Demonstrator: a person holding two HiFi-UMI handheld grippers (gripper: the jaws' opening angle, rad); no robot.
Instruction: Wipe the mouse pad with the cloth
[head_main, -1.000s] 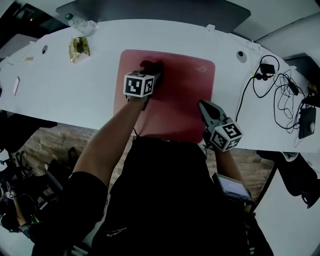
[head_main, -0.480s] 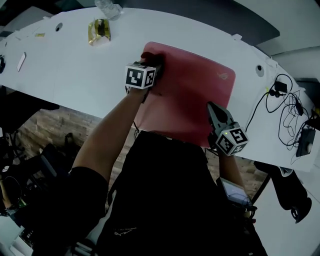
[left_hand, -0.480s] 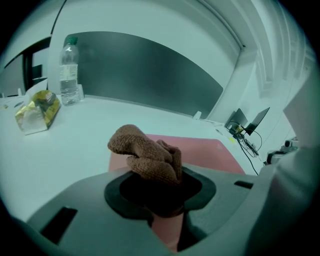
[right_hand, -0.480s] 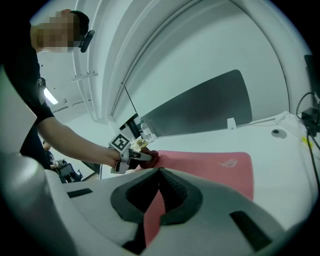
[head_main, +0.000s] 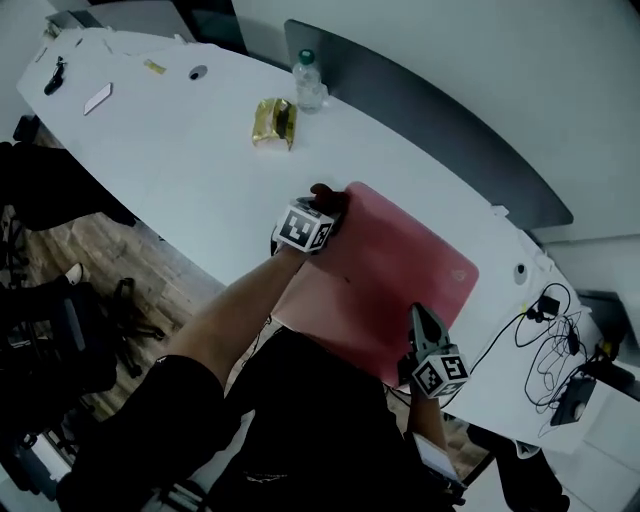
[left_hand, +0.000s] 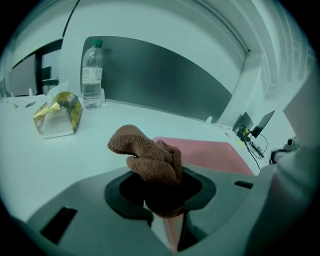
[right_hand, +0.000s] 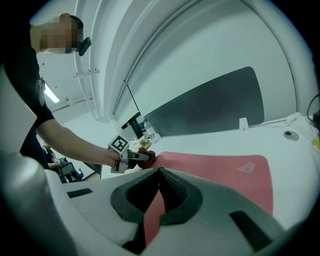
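Observation:
A red mouse pad (head_main: 395, 275) lies on the white table (head_main: 180, 150). My left gripper (head_main: 322, 212) is shut on a bunched brown cloth (head_main: 331, 198), which rests at the pad's far left corner. In the left gripper view the cloth (left_hand: 147, 157) sticks out between the jaws, with the pad (left_hand: 205, 152) beyond it to the right. My right gripper (head_main: 415, 316) is shut and holds nothing, low over the pad's near right part. In the right gripper view its jaws (right_hand: 159, 171) meet over the pad (right_hand: 225, 167), and the left gripper (right_hand: 131, 157) shows at the pad's far corner.
A water bottle (head_main: 308, 80) and a yellow packet (head_main: 273, 122) stand on the table left of the pad. A dark divider panel (head_main: 430, 130) runs along the far edge. Cables (head_main: 550, 335) lie at the right end, and a phone (head_main: 97, 97) lies far left.
The head view has swung, so the table now runs diagonally. The left gripper with the cloth has slid to the pad's far left corner. The right gripper stays by the pad's near right edge.

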